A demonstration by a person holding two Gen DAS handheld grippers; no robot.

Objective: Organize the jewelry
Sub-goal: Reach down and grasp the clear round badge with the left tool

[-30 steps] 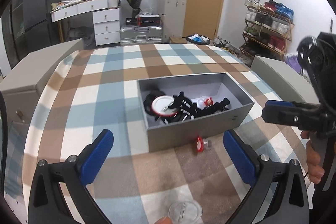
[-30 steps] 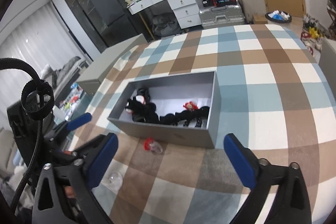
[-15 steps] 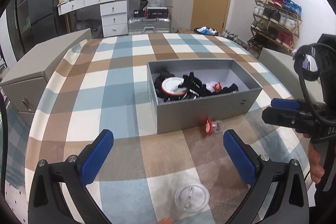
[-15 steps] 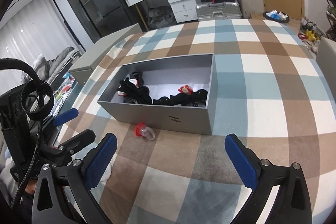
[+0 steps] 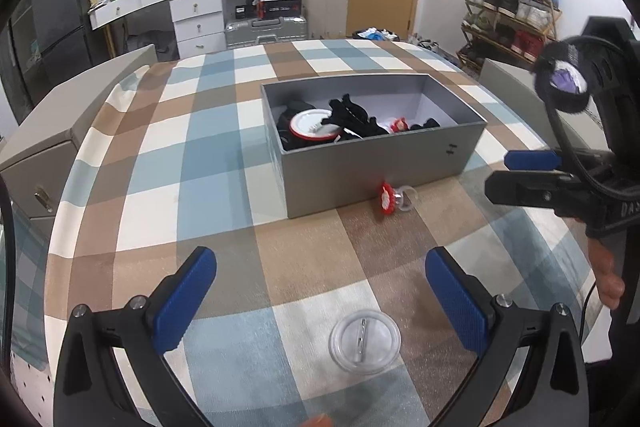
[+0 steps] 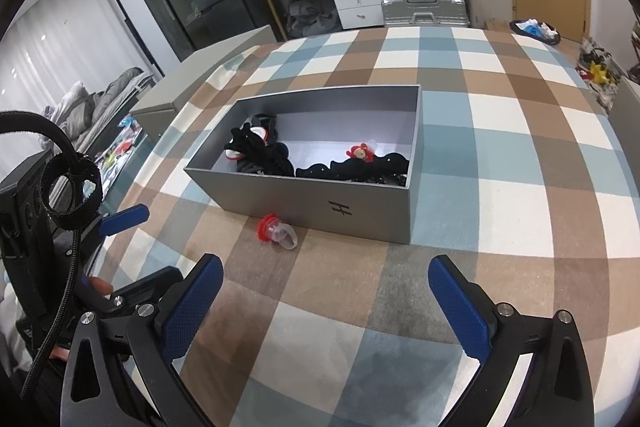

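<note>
At centre frame we see the open grey rectangular cardboard box [image 5: 384, 163] on the blue, brown and white checked tablecloth [image 5: 192, 163], holding black hair accessories [image 6: 276, 157] and a small red ornament [image 6: 361, 151]. Just below its front wall lies a red-and-clear plastic ring [image 5: 394, 197], apart from both tools. Our left gripper [image 5: 320, 301] and right gripper [image 6: 326, 301] stand wide-jawed and empty; a clear round lidded container [image 5: 365, 341] sits low in the left view.
</note>
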